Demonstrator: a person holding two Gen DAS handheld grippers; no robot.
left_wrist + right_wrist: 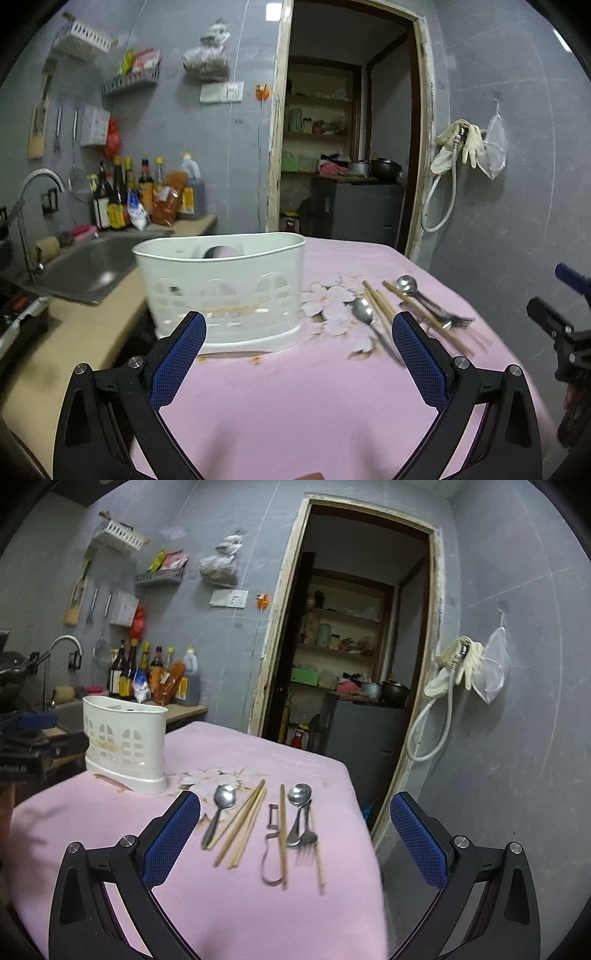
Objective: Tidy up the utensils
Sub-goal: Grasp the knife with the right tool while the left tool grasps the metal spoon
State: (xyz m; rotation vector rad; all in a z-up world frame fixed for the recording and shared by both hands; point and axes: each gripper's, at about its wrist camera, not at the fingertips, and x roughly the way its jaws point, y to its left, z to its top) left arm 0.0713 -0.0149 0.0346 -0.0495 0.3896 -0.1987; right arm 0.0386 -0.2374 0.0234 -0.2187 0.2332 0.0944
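A white slotted utensil holder stands upright near the left end of the pink tablecloth. To its right lie a spoon, a pair of wooden chopsticks, a peeler, a single chopstick, a second spoon, a fork and another chopstick. My left gripper hovers open just before the holder. My right gripper hovers open above the utensils. Neither holds anything.
A steel sink with a tap and sauce bottles sits left of the table. An open doorway lies behind, with a dark cabinet. The table's right edge drops off near the grey wall. The right gripper shows at the left view's right edge.
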